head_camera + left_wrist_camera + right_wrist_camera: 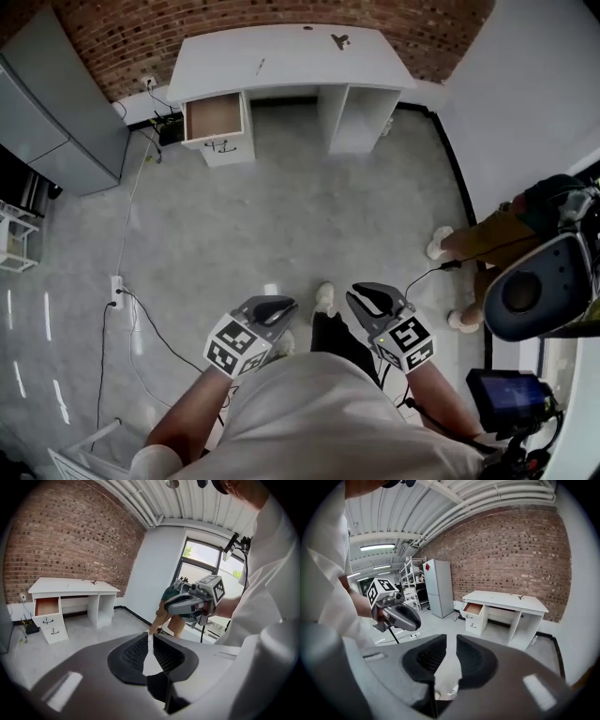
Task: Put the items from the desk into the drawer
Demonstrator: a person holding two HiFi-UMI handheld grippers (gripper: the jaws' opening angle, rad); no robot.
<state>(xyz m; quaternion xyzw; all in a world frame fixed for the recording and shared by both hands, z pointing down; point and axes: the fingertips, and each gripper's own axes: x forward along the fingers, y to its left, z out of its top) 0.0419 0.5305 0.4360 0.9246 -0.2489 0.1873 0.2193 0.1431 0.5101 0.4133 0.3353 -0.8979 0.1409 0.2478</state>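
Note:
The white desk [281, 56] stands far ahead against the brick wall, its top left drawer [214, 116] pulled open and showing a bare wooden bottom. On the desktop lie a small dark item [339, 39] and a thin small item [261, 66]. I hold both grippers close to my body, far from the desk. The left gripper [281, 305] [151, 635] is shut with nothing between its pads. The right gripper [361, 295] [451, 637] has its jaws almost together and is empty. Both gripper views also show the desk [70, 585] [506, 597] and its open drawer [47, 605] [472, 608].
A grey cabinet [56, 103] stands left of the desk. A power strip with cables [116, 289] lies on the floor at my left. A person [487, 234] stands at the right beside dark equipment [544, 286]. A white rack [14, 234] is at the far left.

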